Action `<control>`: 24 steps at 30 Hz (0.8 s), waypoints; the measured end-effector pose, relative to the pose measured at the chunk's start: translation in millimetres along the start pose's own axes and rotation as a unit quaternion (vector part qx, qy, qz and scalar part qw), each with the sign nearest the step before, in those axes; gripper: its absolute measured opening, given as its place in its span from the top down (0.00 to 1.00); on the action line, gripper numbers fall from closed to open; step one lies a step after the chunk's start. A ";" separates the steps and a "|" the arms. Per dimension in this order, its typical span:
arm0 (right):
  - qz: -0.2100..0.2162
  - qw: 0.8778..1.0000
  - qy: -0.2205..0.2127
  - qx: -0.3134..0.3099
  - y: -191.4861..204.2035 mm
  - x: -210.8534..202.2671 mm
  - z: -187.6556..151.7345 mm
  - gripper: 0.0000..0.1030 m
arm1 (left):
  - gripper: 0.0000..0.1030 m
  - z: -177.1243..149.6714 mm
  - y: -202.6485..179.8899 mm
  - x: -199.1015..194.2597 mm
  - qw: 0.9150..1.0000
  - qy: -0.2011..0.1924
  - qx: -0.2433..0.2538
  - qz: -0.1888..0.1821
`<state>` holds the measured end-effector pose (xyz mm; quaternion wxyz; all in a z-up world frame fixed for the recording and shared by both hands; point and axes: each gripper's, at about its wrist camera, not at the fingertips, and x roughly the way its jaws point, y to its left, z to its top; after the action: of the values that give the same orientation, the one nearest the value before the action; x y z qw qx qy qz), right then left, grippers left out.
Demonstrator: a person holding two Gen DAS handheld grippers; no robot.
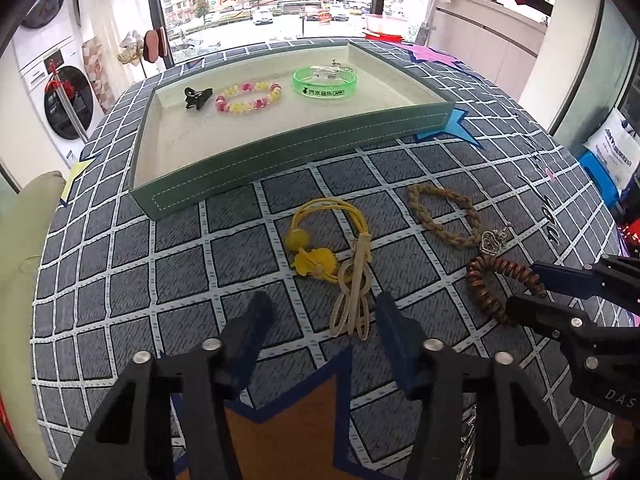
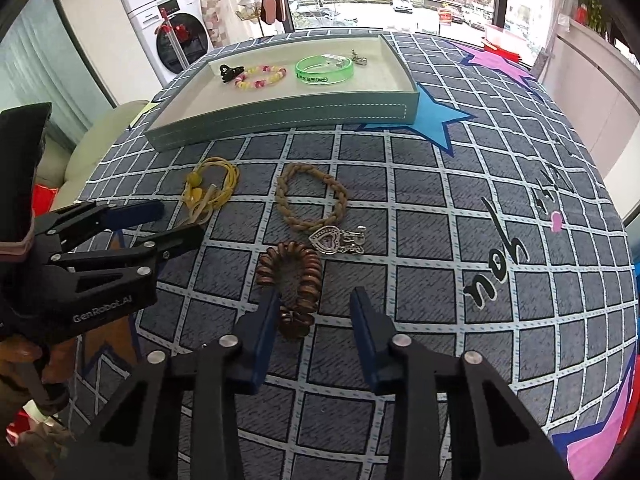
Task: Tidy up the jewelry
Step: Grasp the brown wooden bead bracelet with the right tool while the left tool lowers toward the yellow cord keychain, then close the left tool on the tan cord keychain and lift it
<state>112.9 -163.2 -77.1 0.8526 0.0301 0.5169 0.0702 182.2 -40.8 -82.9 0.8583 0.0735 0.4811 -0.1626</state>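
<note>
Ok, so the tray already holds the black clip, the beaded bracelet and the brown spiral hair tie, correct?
Not quite. The tray holds the black clip, the beaded bracelet and a green bangle. The brown spiral hair tie lies on the cloth between the open right tool fingers, as the right wrist view shows.

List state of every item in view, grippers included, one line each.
left gripper: open, empty, over the beige elastic bands
right gripper: open, around brown spiral hair tie, not closed
tray: open-topped, on the cloth
black claw clip: in tray
pink-yellow bead bracelet: in tray
green bangle: in tray
yellow cord bracelet: on cloth, outside tray
braided bracelet: on cloth, outside tray
heart pendant: on cloth, outside tray
</note>
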 end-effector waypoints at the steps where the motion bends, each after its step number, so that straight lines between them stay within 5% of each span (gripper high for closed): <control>1: 0.001 1.000 -0.001 -0.001 0.9 -0.4 -0.2 0.71 | 0.50 -0.3 -0.9 -0.9 1.000 -0.001 0.004 -0.001; 3: 0.003 1.000 -0.004 -0.003 2.7 -1.4 -0.6 0.82 | 0.67 -1.0 -1.3 -2.5 1.000 -0.003 0.007 -0.006; 4: 0.000 1.000 -0.004 -0.005 4.0 -1.5 -1.0 0.89 | 0.67 -1.4 -1.0 -3.1 1.000 -0.003 0.007 -0.009; 9: 0.003 1.000 -0.007 -0.012 7.4 -3.4 -3.4 0.89 | 0.81 -3.4 5.0 -10.4 0.999 -0.015 -0.004 -0.031; 20: 0.010 1.000 -0.023 -0.005 5.7 -18.1 1.8 0.89 | 0.82 -6.9 19.7 -26.3 0.998 -0.027 -0.024 -0.053; 24: 0.012 1.000 -0.024 0.002 2.2 -19.7 3.0 0.89 | 0.81 -5.4 14.5 -32.8 0.999 -0.040 -0.012 -0.020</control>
<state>106.4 -164.0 -58.2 0.8641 0.0393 0.4956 0.0790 167.1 -18.8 -58.3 0.8743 0.0468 0.4494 -0.1772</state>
